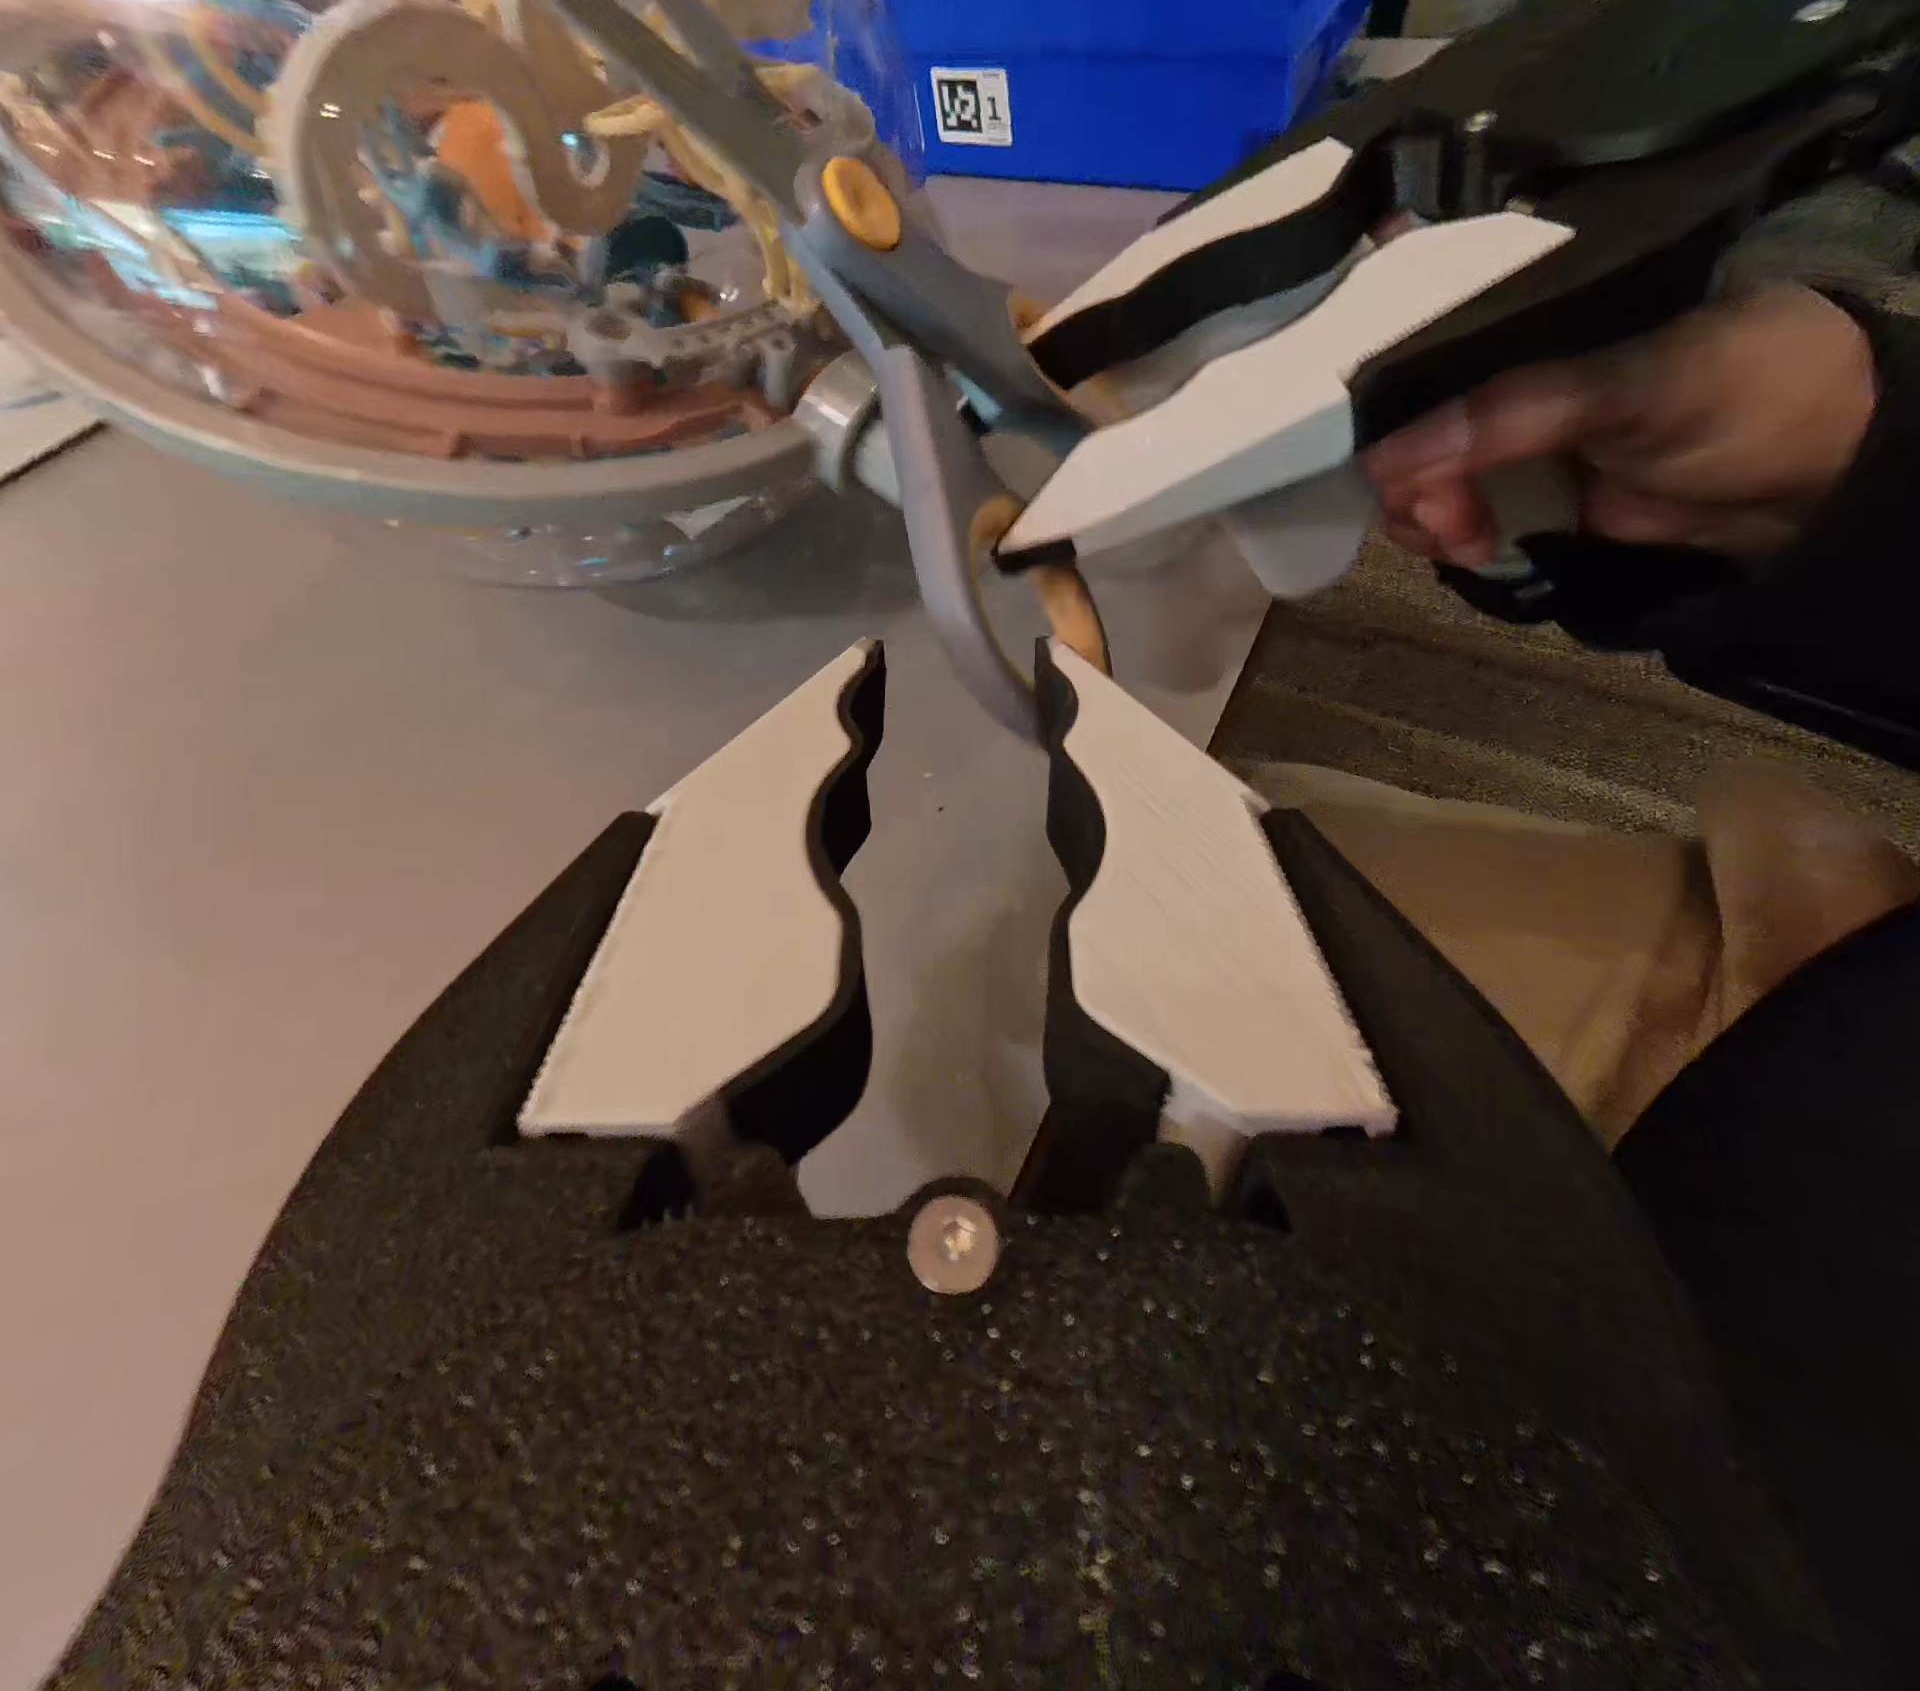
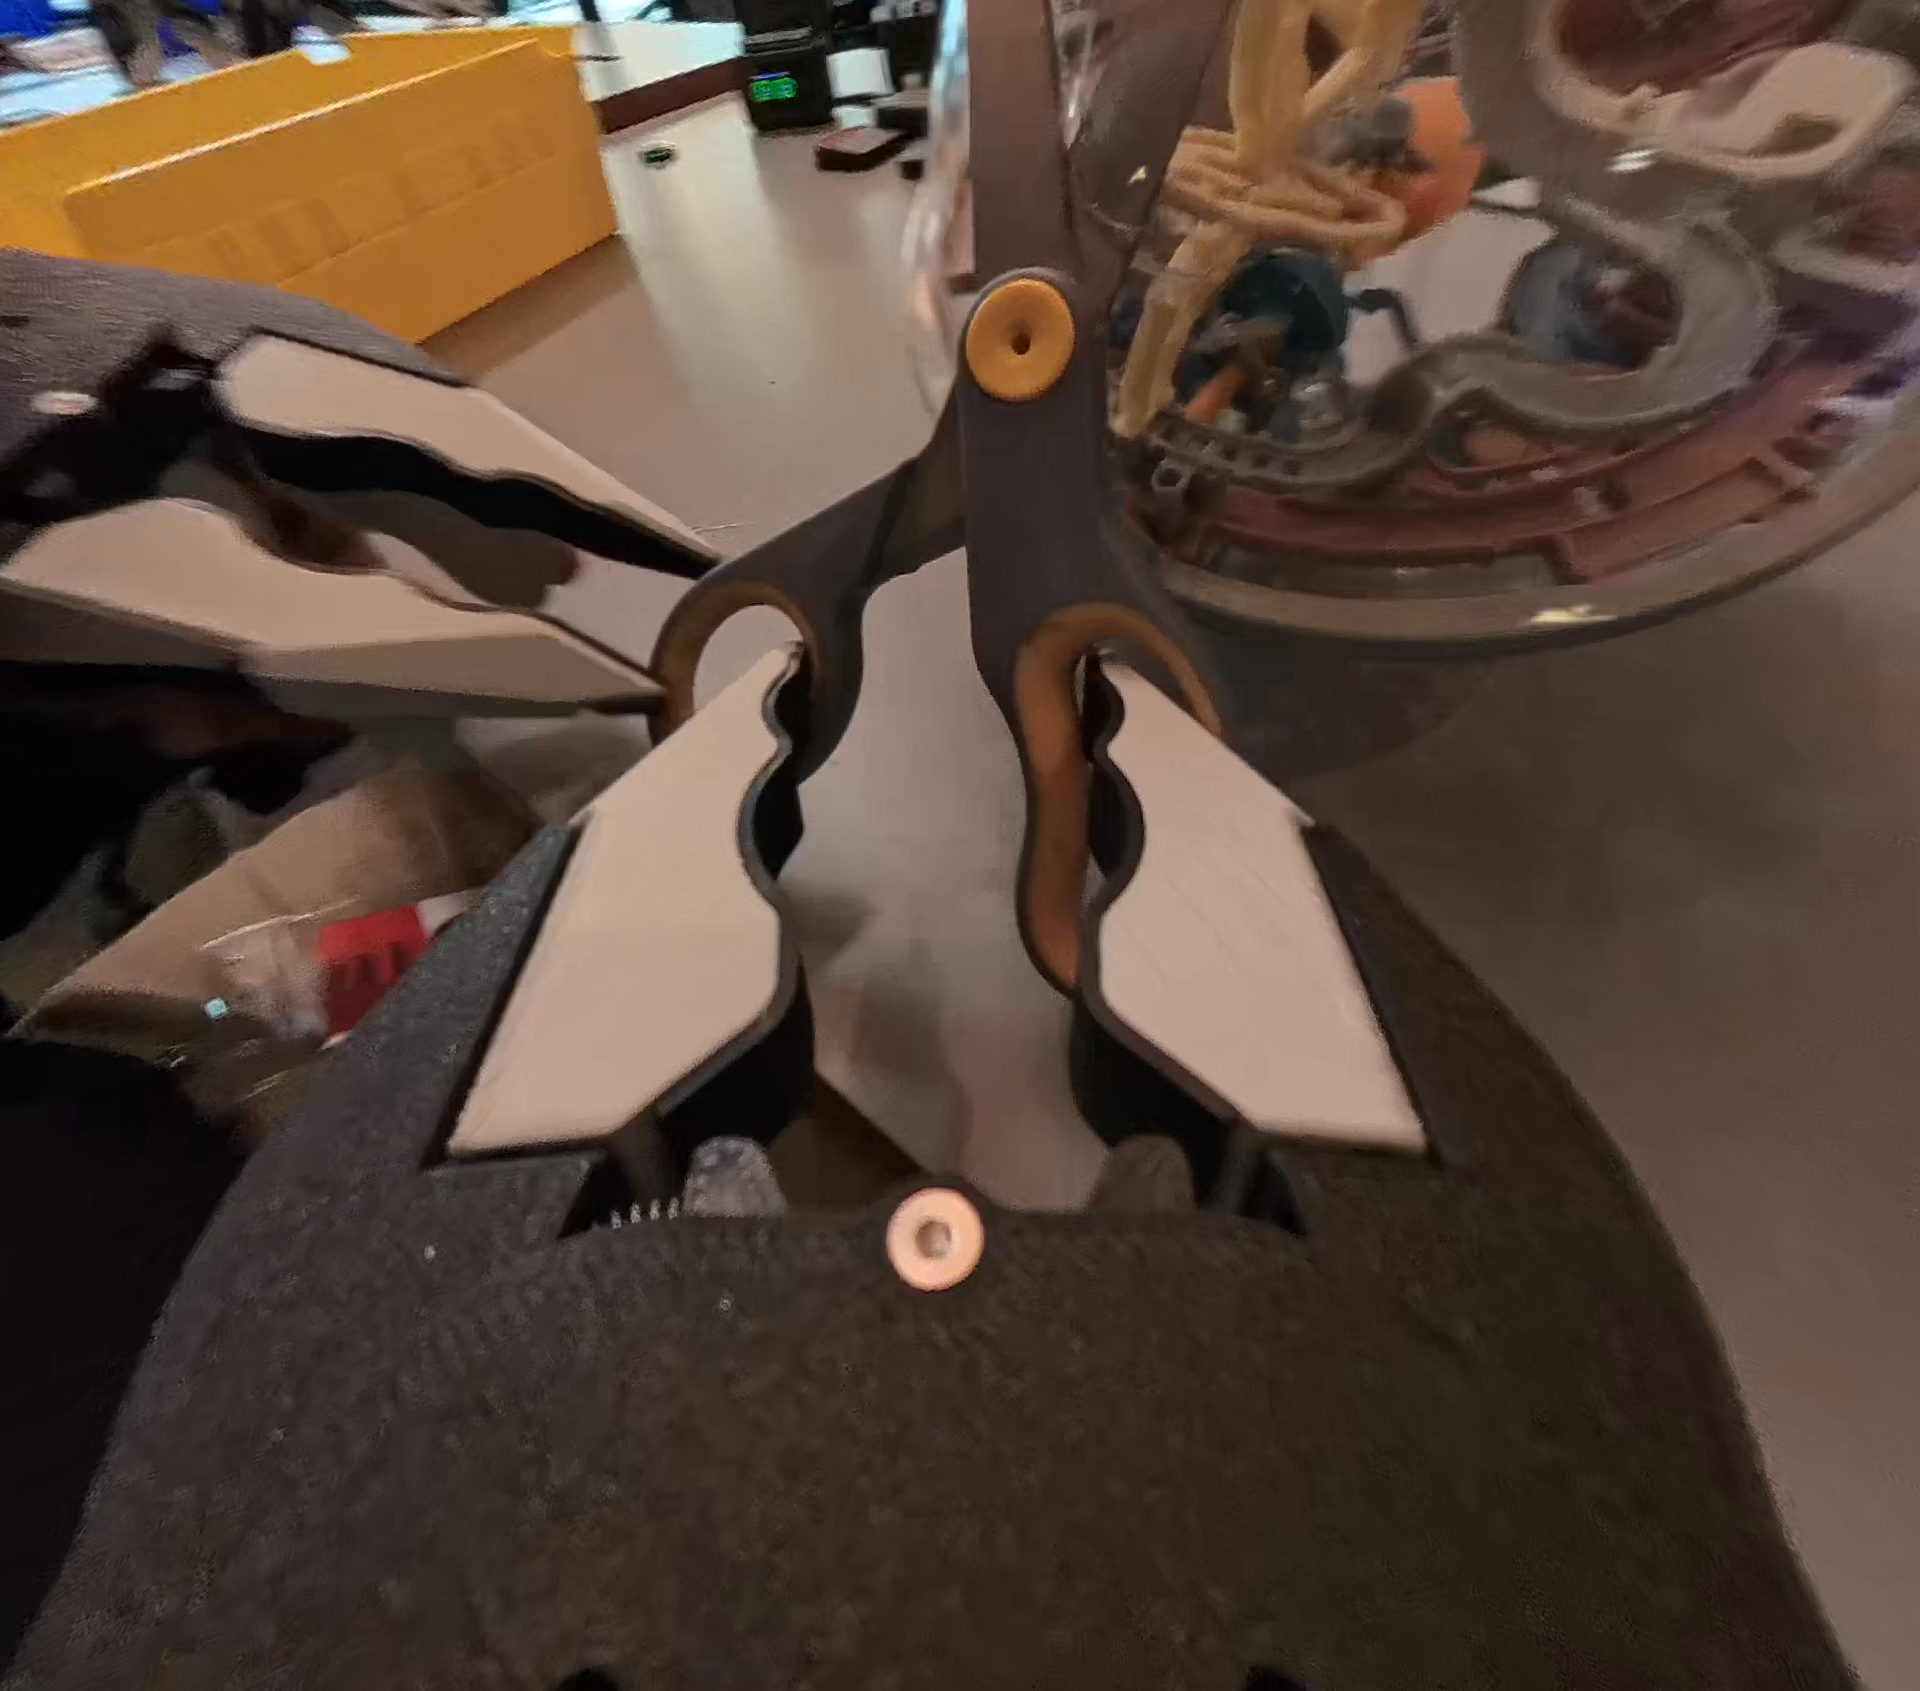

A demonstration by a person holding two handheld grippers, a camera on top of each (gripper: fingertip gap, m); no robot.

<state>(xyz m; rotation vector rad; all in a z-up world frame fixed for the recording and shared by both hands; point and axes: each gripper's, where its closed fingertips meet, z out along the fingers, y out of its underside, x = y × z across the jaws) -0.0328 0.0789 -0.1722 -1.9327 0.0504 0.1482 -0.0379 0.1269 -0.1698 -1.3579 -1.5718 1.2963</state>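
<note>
The right gripper, spread, has its fingers inside both handle loops of the grey, orange-pivot scissors. The left gripper, spread, touches one loop at 12 o'clock. Blades lean against the clear plastic maze sphere at 2 o'clock; they could slip off it.

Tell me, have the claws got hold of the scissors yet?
Done: the scissors stand upright, blades pointing up in front of the clear ball maze. In hand: the right claw is spread open, with one finger inside an orange-lined handle loop. The left claw is open too, its tip at the other loop. Left: neither claw is squeezed shut on the scissors.
</note>
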